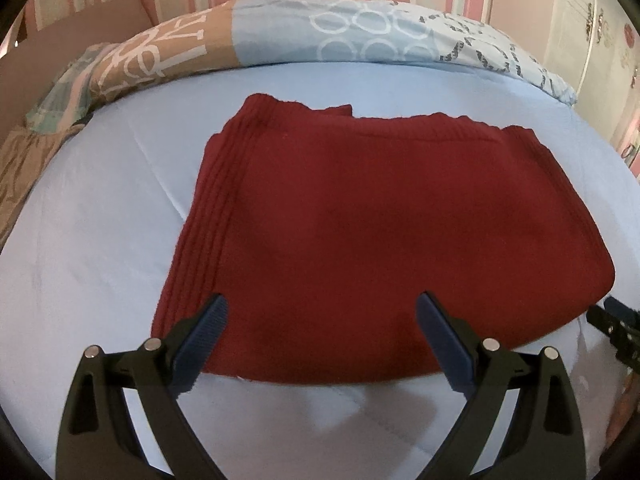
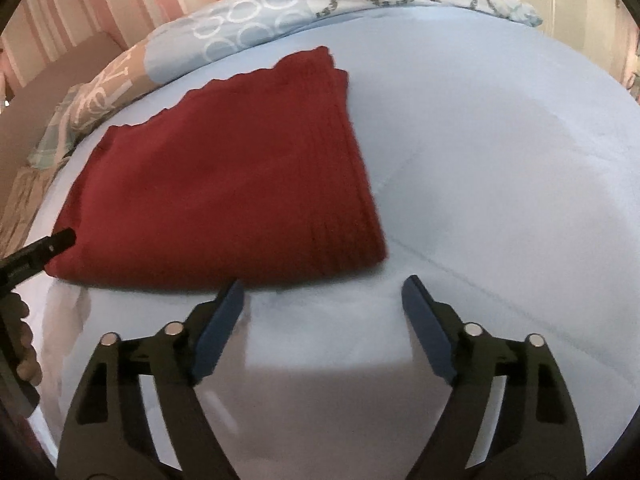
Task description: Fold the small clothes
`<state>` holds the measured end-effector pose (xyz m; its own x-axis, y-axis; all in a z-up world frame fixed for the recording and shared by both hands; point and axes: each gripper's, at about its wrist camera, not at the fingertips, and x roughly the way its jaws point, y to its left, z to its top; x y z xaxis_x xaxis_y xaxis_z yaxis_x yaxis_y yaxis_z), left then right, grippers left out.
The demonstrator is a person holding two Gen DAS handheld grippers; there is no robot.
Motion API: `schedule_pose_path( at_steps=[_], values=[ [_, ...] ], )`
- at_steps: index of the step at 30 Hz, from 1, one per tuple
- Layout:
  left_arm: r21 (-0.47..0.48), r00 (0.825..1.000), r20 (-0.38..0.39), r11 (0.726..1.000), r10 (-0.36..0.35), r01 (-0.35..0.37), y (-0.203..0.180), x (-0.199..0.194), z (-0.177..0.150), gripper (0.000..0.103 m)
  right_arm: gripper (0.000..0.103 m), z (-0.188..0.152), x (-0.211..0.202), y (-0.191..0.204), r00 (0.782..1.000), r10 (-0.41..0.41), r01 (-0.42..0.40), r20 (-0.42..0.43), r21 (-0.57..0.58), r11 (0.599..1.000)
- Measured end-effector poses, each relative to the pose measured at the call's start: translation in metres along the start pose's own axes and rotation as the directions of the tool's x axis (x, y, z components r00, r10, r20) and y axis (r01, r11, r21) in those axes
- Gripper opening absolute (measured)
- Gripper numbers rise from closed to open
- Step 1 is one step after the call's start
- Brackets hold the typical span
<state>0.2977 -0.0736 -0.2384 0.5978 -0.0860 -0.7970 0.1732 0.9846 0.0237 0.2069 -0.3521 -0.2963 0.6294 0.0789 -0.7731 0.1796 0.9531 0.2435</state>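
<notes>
The dark red garment (image 1: 360,216) is a matt knitted cloth, soft and slightly fuzzy, with raised ribbing along one edge. It lies on a bed sheet (image 1: 100,240) of smooth pale blue cloth with faint creases, and a printed cotton-like duvet (image 1: 320,32) looks matt as well. The left gripper (image 1: 322,324) and right gripper (image 2: 323,304) are matt black plastic with shiny metal pins, their jaws faced in ridged blue pads (image 1: 204,332).

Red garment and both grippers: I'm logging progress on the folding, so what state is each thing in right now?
Red garment: folded into a rough rectangle, lying flat on the bed, held by neither gripper.
Left gripper: open, over the garment's near edge.
Right gripper: open, over bare sheet beside the garment.
Light blue sheet: spread, mostly smooth.
Patterned duvet: bunched along the far side.
</notes>
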Motion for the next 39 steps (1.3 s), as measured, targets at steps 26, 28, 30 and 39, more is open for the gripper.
schedule_pose_path(
  at_steps=[26, 28, 30, 39],
  values=[
    [0.015, 1.000, 0.012, 1.000, 0.012, -0.012, -0.003, -0.004, 0.006, 0.095, 0.079, 0.034, 0.018, -0.013, 0.988, 0.152, -0.133, -0.043, 0.296, 0.946],
    [0.006, 1.000, 0.005, 1.000, 0.010, -0.010, -0.003, -0.001, 0.006, 0.095, 0.075, 0.039, 0.024, -0.012, 0.991, 0.129, -0.111, -0.043, 0.285, 0.952],
    [-0.003, 1.000, 0.000, 1.000, 0.008, -0.008, -0.002, 0.000, 0.005, 0.095, 0.064, 0.043, 0.028, -0.011, 0.994, 0.106, -0.092, -0.037, 0.271, 0.958],
    [-0.008, 1.000, -0.015, 1.000, -0.002, 0.002, -0.001, 0.006, 0.004, 0.095, 0.042, 0.044, 0.033, 0.014, 1.000, -0.007, 0.007, -0.007, 0.062, 0.998]
  ],
)
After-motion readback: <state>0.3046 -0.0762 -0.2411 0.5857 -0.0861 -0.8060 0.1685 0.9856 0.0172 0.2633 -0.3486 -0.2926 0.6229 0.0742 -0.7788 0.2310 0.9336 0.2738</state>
